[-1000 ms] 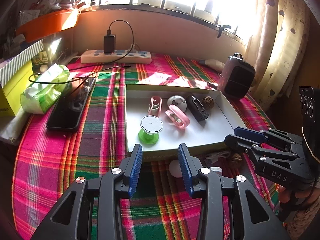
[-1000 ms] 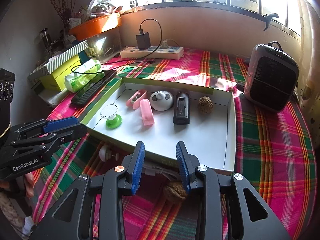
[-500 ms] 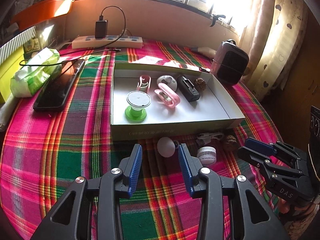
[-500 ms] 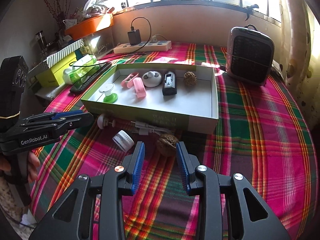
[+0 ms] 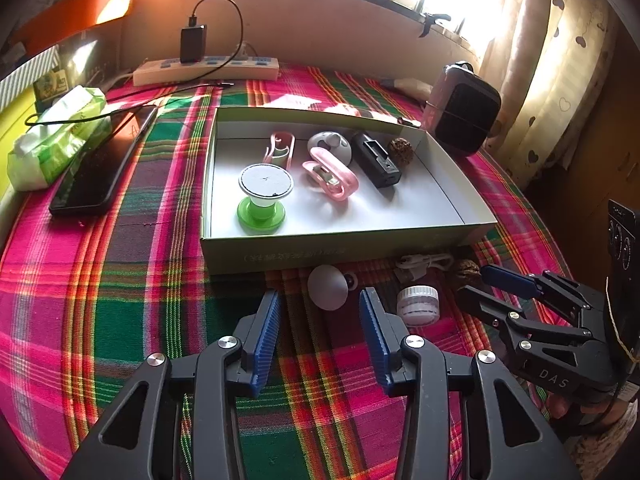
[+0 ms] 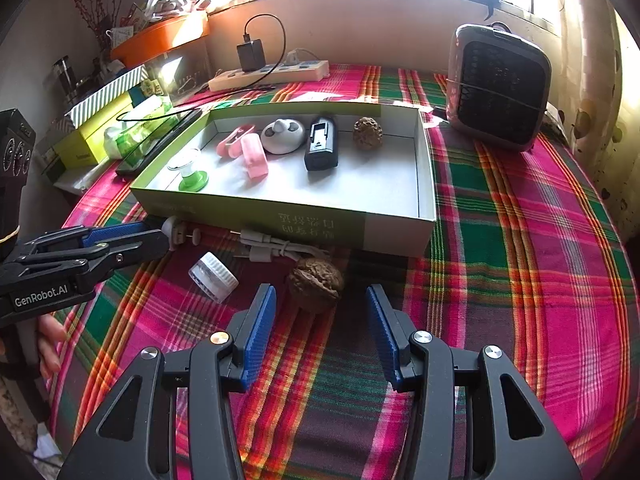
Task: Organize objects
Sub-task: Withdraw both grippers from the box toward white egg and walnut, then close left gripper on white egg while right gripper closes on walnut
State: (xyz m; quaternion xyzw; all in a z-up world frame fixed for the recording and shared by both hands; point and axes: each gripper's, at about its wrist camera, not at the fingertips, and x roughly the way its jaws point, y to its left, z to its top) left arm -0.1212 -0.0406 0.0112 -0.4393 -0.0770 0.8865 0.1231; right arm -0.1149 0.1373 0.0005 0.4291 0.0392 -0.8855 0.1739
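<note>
- Your right claw (image 6: 320,312) is spread, its jaws having just been opening, and lined up on the walnut (image 6: 316,283), which sits on the desk just ahead of the blue pads, not pinched; that width looks chosen to clear it
- Your left claw (image 5: 318,312) is spread too, jaws just widened, empty, aimed at the white ball-headed knob (image 5: 328,287) lying just outside the box; judging by this, each claw is set for its own pickup
- The small white jar (image 5: 418,305) and the coiled white cable (image 6: 272,249) lie between them, close to the box's near wall
- The box (image 5: 320,254) is an open shallow tray; it holds a green spool (image 5: 262,196), two pink clips (image 5: 330,174), a white round gadget (image 5: 330,145), a black case (image 5: 376,159) and a knobbly nut (image 5: 401,147); its right part is bare, likely room for the loose things
</note>
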